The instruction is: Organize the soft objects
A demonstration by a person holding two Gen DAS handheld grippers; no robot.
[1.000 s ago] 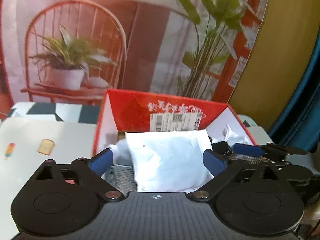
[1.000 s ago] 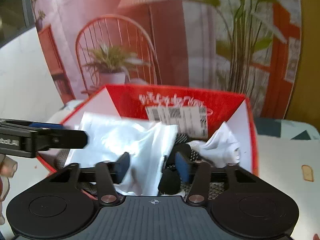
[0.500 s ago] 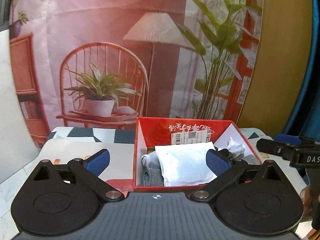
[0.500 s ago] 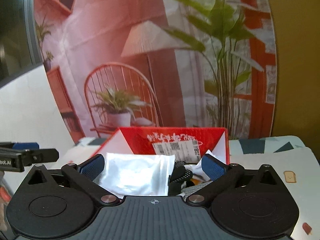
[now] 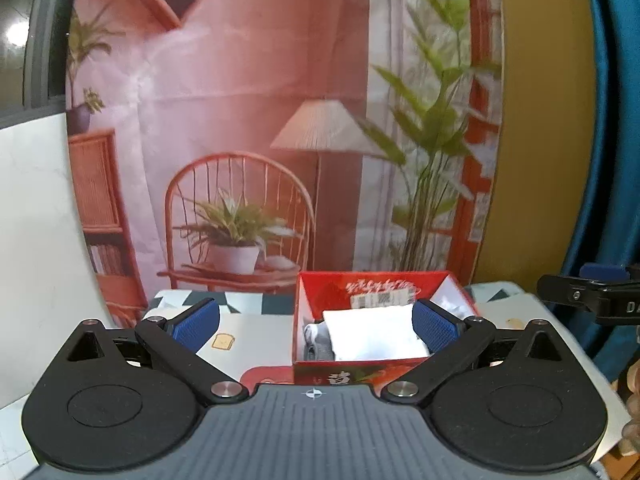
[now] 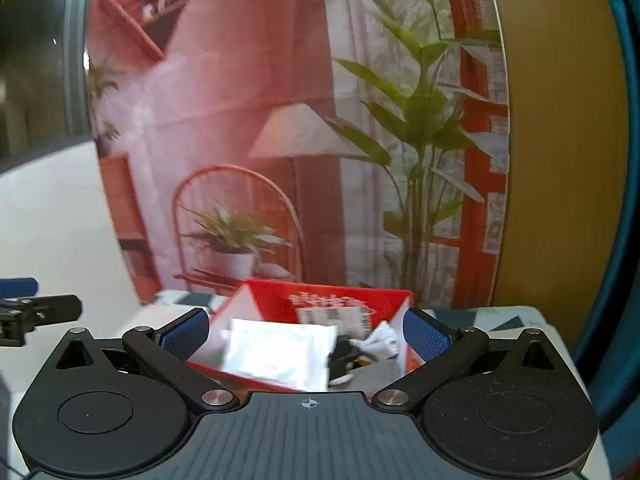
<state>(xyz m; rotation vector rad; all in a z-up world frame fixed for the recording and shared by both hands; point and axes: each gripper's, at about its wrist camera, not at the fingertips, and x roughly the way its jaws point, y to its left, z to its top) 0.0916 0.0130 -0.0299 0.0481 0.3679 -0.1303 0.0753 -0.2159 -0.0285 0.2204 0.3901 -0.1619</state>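
A red cardboard box [image 5: 316, 300] stands on the table, seen past both grippers. A white plastic pouch [image 5: 372, 332] lies on top of its contents, with grey socks [image 5: 316, 340] to its left and a white cloth [image 6: 382, 340] and dark items [image 6: 342, 354] to its right. My left gripper [image 5: 316, 326] is open, well back from the box and above it, with nothing between its blue pads [image 5: 196, 324]. My right gripper [image 6: 306, 334] is open wide too, empty, back from the same box [image 6: 276, 300]. The pouch [image 6: 280, 350] rests loose in the box.
The table top [image 5: 248, 328] has a white cloth with small printed pictures and a checked mat behind. A printed backdrop of a chair, lamp and plants [image 5: 280, 160] hangs right behind the box. A blue curtain [image 5: 612, 120] is at the right. The other gripper's tip [image 5: 588, 296] shows at the right edge.
Both grippers pulled back and up from the box, which now looks smaller and farther. The right gripper's jaws spread from part-closed near the pouch to wide. The pouch stays in the box.
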